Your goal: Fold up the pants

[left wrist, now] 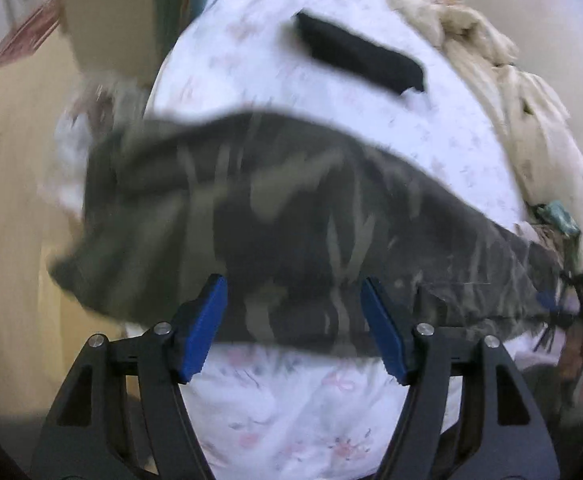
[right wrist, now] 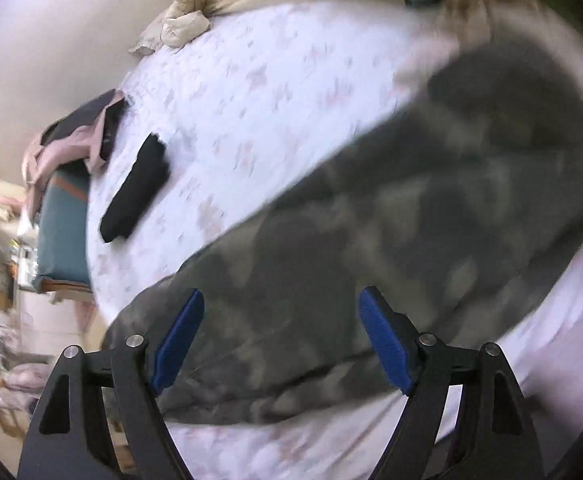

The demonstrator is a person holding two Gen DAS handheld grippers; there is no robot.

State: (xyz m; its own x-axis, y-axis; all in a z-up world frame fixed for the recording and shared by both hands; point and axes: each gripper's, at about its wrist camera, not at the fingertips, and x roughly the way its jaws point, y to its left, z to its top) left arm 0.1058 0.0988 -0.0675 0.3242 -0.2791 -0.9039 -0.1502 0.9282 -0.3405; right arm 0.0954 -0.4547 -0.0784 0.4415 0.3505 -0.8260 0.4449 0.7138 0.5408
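Camo pants [left wrist: 275,216] flat on floral bedsheet [left wrist: 291,412], beneath L gripper [left wrist: 293,330] & R gripper [right wrist: 281,338], both spread wide, holding nothing.

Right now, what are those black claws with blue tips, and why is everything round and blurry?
Those claws are two grabbing tools that a person holds, one in each hand. Each tool has a tiny camera looking out between its two fingers, so you get one picture from the left gripper and one from the right gripper. The lens bends the view into a circle, and the blur suggests things are moving fast.

Both tools point at camouflage pants lying on a bed with a white flowered sheet. Farther back on the sheet lies a small black folded cloth, and a cream blanket is bunched along the edge.

Both grippers are open, with the blue pads spread apart. Nothing is held at this moment.
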